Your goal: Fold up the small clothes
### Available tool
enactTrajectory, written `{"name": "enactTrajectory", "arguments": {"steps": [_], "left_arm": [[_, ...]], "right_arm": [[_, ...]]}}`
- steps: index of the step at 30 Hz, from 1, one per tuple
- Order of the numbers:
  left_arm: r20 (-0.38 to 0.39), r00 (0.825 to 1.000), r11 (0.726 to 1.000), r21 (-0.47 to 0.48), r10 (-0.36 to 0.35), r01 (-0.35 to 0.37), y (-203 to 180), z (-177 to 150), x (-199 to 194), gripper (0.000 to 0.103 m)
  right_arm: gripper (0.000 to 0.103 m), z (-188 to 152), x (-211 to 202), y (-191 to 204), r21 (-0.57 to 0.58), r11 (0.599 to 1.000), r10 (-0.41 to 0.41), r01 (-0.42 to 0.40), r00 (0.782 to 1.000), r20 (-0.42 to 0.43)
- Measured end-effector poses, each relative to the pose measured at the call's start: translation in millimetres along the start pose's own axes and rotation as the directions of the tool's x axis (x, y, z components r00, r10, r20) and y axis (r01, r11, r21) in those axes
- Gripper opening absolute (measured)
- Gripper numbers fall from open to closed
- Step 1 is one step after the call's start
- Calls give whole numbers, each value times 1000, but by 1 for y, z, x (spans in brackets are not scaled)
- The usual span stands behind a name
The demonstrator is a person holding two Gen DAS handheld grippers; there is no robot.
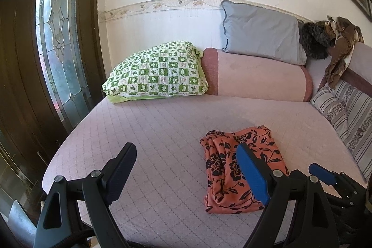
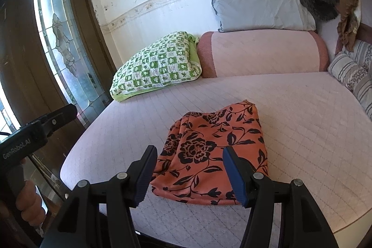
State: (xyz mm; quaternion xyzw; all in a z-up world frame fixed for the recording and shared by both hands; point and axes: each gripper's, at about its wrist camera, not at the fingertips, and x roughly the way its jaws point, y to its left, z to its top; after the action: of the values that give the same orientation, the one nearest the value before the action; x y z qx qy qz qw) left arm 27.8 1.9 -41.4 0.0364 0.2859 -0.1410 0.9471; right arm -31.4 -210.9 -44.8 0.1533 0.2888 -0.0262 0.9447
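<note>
Both grippers hang wide open over the near edge of the bed and neither has hold of anything: the left gripper (image 1: 186,171) spreads its jaws over bare quilt with its blue-padded finger overlapping the garment in view, and the right gripper (image 2: 189,173) frames the garment's near half between its fingers, above it rather than touching as far as I can tell

Just beyond the fingertips lies the orange floral garment (image 2: 216,150), on the pink quilted bedcover (image 2: 302,131), already doubled over into a rough rectangle with loose pleats bunched along its left side. It looks thin, light and limp, so it should drape and slide rather than hold a crease; pinching the two near corners, one per gripper, seems the safest hold, taking all layers together

What kind of garment it is, and how many layers are stacked, cannot be made out; its near corners are partly covered by the fingers

Beyond the garment sit a green checked pillow (image 2: 158,64), a pink bolster (image 2: 262,52) and a grey pillow (image 2: 258,4)
</note>
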Motion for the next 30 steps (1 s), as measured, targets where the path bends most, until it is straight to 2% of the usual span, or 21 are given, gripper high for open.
{"name": "enactTrajectory", "arguments": {"steps": [15,20,30], "left_arm": [[42,999,1000,-8,-11,11,14,15,-15,88],[35,999,1000,-22,-8,8,16,20,-11,88],[5,1000,1000,-12,-1,1,11,25,5,88]], "right_arm": [[62,22,-16,28,-57,998,-16,19,999,48],[62,29,-14,33,-76,997,-10,14,999,48],[62,35,4,21,-43,999,6,-6,1000,19]]}}
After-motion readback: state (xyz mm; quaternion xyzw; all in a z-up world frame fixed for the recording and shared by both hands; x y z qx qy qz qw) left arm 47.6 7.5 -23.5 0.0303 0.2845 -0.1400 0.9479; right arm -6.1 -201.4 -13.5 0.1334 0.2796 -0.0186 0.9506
